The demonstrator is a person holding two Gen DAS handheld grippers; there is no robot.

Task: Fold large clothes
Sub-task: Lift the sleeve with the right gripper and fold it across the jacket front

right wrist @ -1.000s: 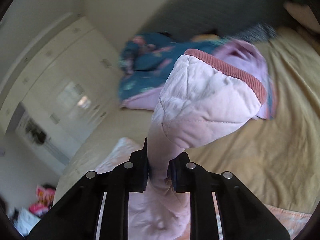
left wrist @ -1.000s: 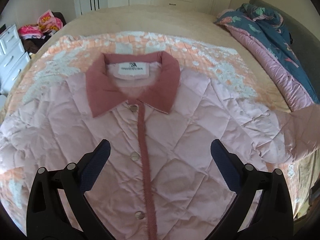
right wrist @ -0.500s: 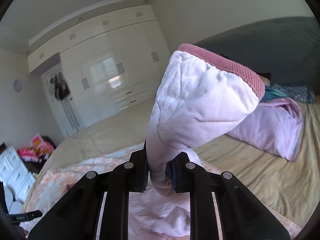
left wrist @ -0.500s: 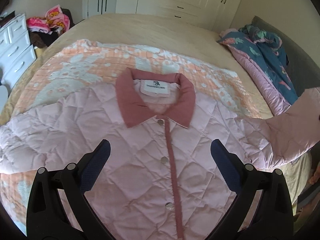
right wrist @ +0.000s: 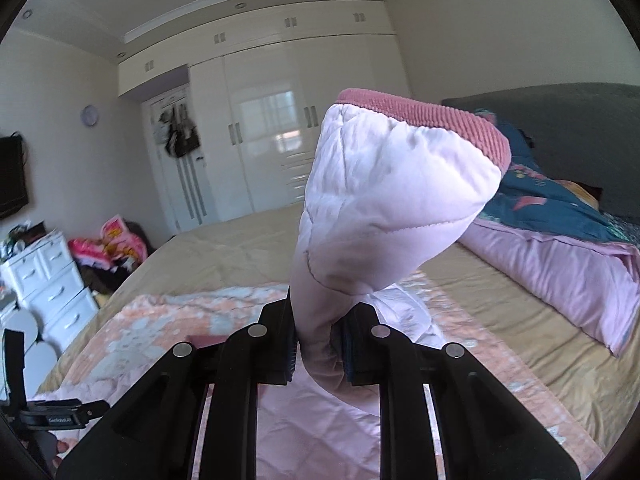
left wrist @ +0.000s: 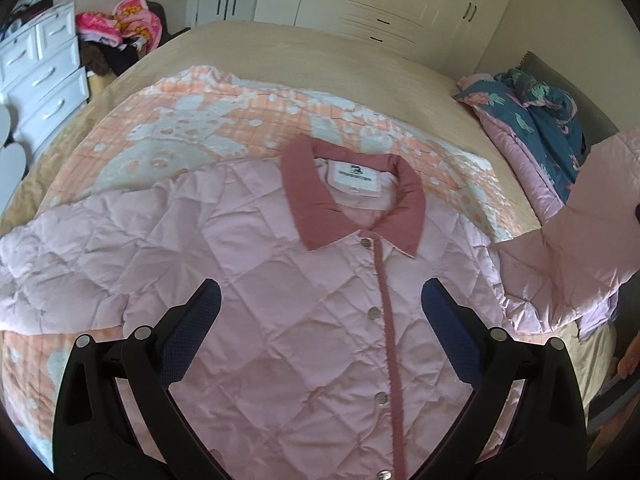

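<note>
A pink quilted jacket [left wrist: 304, 304] with a dark pink collar [left wrist: 316, 208] lies face up, buttoned, on an orange patterned blanket [left wrist: 192, 120] on the bed. My left gripper [left wrist: 320, 312] is open and empty, hovering above the jacket's chest. My right gripper [right wrist: 318, 344] is shut on the jacket's right sleeve [right wrist: 384, 200] and holds it lifted, the dark pink cuff [right wrist: 432, 120] pointing up. In the left wrist view that sleeve [left wrist: 580, 232] rises off the bed at the right edge. The jacket's left sleeve [left wrist: 48, 272] lies spread out to the left.
A blue and pink duvet [left wrist: 536, 128] is bunched by the grey headboard [right wrist: 560, 120]. White drawers [left wrist: 44, 80] and a pile of bright clothes [left wrist: 120, 28] stand left of the bed. White wardrobes [right wrist: 272, 128] line the far wall.
My right gripper has swung round with the sleeve held up, now facing the wardrobes. My left gripper has shifted left, so the collar sits further right in its view.
</note>
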